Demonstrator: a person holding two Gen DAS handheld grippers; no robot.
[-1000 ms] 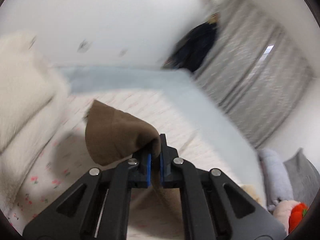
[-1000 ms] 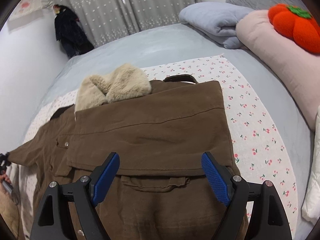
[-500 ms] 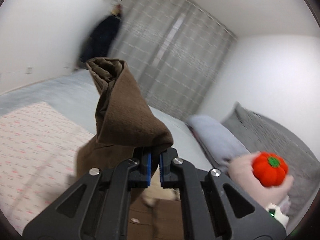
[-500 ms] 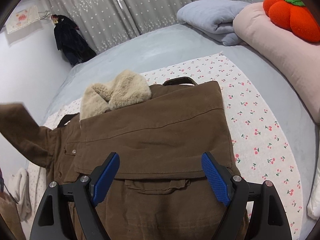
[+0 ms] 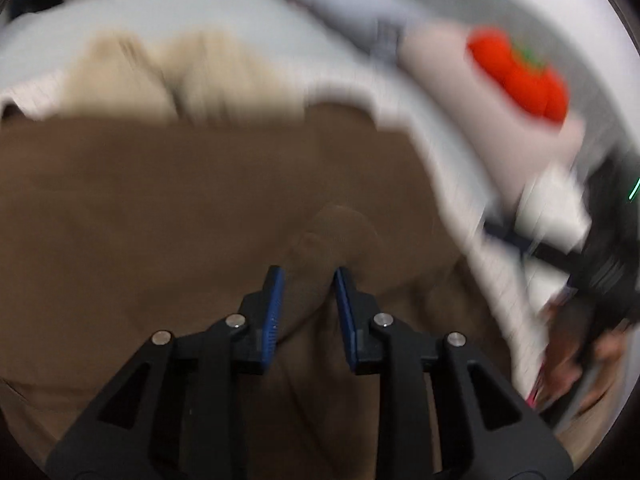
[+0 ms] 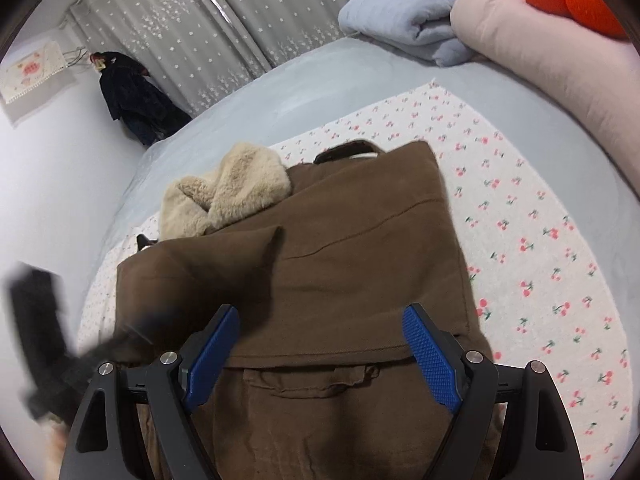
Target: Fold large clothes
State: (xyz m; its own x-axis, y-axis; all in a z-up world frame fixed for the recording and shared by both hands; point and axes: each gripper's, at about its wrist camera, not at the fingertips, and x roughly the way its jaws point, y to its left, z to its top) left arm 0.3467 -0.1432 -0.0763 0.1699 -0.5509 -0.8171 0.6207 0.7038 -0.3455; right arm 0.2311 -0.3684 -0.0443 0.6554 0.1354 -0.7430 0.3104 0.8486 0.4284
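Now the left gripper is opening, the brown sleeve loose between its pads. Let go slowly so it lies flat at 9 o'clock on the coat. The right gripper hangs wide open, holding nothing.

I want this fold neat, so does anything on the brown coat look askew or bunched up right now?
Slightly. The sleeve folded across the brown coat lies crooked and puffed, its cuff still between the opening left gripper. The cream fur collar sits bunched at the top instead of flat.
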